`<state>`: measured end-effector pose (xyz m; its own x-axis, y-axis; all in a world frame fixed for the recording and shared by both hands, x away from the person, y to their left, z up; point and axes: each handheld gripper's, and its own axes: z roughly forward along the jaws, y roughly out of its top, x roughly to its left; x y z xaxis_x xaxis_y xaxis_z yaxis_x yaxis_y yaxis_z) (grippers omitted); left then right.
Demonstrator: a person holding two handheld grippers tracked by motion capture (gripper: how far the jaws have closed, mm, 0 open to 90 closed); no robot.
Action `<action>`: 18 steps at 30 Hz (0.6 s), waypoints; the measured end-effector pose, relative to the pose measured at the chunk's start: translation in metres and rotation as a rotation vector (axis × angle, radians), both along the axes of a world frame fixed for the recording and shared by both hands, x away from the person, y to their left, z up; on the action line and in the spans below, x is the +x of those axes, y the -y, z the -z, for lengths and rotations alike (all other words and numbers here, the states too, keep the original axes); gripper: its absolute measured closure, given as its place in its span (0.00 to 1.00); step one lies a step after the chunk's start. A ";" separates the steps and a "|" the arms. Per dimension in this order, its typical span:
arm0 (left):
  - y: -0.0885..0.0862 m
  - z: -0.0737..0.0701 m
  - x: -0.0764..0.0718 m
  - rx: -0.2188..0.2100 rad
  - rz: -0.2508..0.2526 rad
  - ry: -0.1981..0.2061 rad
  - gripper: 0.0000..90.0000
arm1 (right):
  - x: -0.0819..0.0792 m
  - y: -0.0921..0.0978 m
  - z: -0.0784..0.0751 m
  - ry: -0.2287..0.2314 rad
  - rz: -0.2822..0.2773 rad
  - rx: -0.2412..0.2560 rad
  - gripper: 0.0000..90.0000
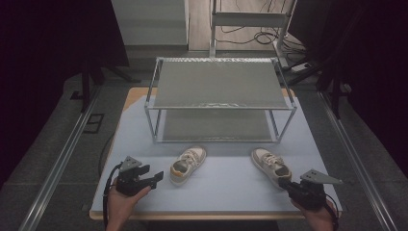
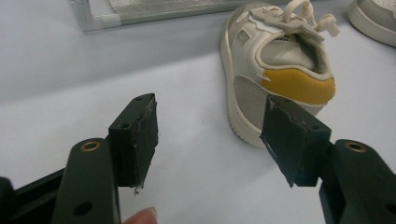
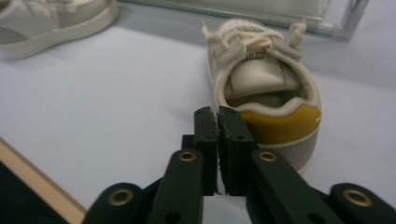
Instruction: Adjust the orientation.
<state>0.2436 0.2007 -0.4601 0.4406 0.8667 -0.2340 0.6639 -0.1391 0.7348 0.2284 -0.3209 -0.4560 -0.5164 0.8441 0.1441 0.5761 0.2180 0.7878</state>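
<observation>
high view: left tongs [image 1: 158, 179] at lower left of frame, held in a hand [image 1: 122, 202], jaws spread wide, gripping nothing. left shoe [image 1: 188, 164] just right of them at lower centre, on the pale table [image 1: 226, 192], heel toward the bottom edge. in left gripper view, yellow heel patch of that shoe [image 2: 275, 74] at upper right, beyond the right jaw, apart from both pads.

right tongs [image 1: 283, 184] at lower right of frame, jaws pressed together, empty. right shoe [image 1: 271, 166] just up-left of them, tip near its heel; contact not clear. in right gripper view, closed jaws at centre bottom, right shoe [image 3: 264, 93] directly beyond.

metal two-tier rack [image 1: 219, 98] at upper centre, behind both shoes.
</observation>
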 end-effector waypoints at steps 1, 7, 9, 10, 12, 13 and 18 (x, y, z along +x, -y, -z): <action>-0.001 0.000 0.000 0.001 -0.004 0.001 0.40 | -0.003 -0.001 -0.005 0.024 -0.017 0.019 0.94; -0.001 -0.002 -0.001 0.001 -0.006 0.008 0.40 | -0.010 0.001 -0.025 0.115 -0.045 0.035 0.83; 0.000 -0.005 -0.003 0.004 -0.005 0.015 0.40 | -0.009 0.004 -0.028 0.131 -0.023 0.037 0.65; 0.000 -0.005 -0.003 0.004 -0.005 0.015 0.39 | -0.009 0.004 -0.028 0.131 -0.023 0.037 0.65; 0.002 -0.009 -0.004 0.007 -0.005 0.023 0.38 | -0.006 0.003 -0.029 0.121 -0.005 0.022 0.53; 0.002 -0.009 -0.004 0.007 -0.005 0.023 0.38 | -0.006 0.003 -0.029 0.121 -0.005 0.022 0.53; 0.007 -0.019 -0.008 -0.003 0.006 0.030 0.34 | 0.000 0.002 -0.035 0.130 0.037 -0.010 0.37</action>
<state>0.2360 0.1939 -0.4413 0.4530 0.8631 -0.2232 0.6403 -0.1408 0.7551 0.2287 -0.3228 -0.4211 -0.4984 0.8642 0.0693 0.4775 0.2069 0.8539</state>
